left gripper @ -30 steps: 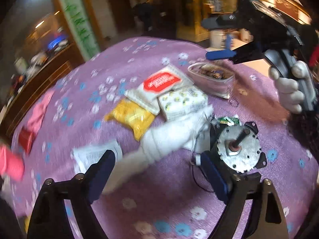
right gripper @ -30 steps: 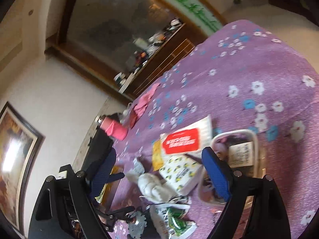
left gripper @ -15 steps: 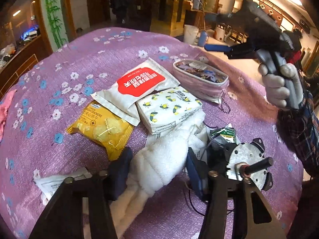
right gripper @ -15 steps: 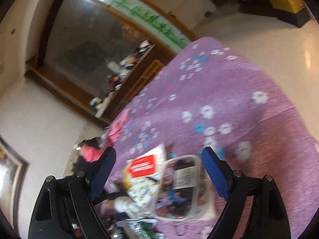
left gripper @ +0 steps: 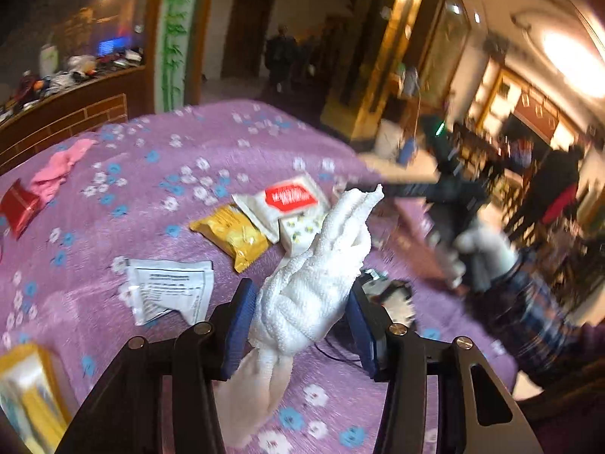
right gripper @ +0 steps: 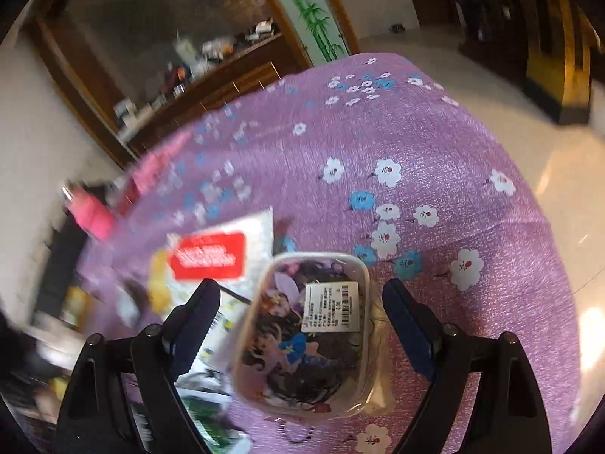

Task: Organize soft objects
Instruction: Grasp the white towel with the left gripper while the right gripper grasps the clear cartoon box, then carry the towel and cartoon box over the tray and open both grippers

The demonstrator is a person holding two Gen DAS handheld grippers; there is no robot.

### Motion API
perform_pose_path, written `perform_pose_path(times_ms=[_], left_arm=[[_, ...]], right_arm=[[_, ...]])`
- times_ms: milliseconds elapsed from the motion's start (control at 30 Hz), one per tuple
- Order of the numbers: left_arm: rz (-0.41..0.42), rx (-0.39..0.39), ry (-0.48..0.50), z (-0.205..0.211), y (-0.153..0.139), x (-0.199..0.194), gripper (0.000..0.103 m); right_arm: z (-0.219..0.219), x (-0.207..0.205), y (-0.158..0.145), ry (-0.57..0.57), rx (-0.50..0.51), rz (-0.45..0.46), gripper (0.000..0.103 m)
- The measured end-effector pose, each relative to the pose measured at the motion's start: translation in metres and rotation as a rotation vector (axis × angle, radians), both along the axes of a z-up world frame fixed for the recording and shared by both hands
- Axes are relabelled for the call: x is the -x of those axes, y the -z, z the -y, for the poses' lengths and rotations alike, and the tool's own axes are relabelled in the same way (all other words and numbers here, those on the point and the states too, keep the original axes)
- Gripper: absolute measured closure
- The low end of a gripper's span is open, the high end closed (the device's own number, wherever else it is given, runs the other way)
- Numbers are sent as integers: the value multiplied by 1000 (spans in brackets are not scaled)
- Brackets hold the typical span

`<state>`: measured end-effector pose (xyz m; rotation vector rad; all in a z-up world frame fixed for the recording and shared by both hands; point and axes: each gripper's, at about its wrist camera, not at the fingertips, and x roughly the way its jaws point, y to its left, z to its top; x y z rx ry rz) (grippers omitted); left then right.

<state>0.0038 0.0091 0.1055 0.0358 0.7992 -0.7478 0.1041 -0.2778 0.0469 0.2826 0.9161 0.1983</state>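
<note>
Above the purple flowered worktop [left gripper: 234, 151], the left gripper [left gripper: 298, 325] has just closed its fingers onto the knotted white towel [left gripper: 314, 283], while the right gripper [right gripper: 302, 321] hovers with fingers apart around a clear pouch [right gripper: 302, 336].

Purple floral tablecloth [left gripper: 227, 151] under snack packets [left gripper: 234, 234]

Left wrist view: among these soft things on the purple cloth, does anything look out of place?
Yes. Just right of the knotted white towel held in the left gripper lies a dark, blurred hard object with a thin black wire, apparently metal, not soft.
</note>
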Motion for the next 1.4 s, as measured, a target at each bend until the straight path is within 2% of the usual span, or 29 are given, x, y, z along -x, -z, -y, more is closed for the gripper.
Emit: perform_pose_path(times_ms=[33, 167, 267, 400, 633, 767, 967, 1100, 1400], left_arm=[[5, 0, -8, -3, -2, 3, 52], [-4, -51, -65, -6, 4, 7, 52], [-24, -35, -104, -13, 8, 9, 52], [-21, 29, -146, -27, 2, 24, 52], [25, 211, -200, -65, -21, 71, 52], [29, 302, -229, -90, -28, 87, 52], [57, 389, -244, -121, -33, 114, 52], [83, 427, -267, -147, -34, 137, 52], [89, 462, -387, -211, -18, 172, 52]], right_arm=[[-5, 0, 2, 0, 45, -13, 16], [-10, -3, 18, 11, 104, -76, 19], [0, 4, 7, 37, 38, -43, 19], [13, 14, -10, 79, -12, 38, 19], [34, 22, -22, 195, -105, 108, 19], [29, 51, -42, 171, -174, 153, 19], [-2, 104, -76, 102, -170, 190, 19], [-34, 127, -87, 38, -186, 202, 19], [-160, 137, -89, -216, -184, 164, 19]])
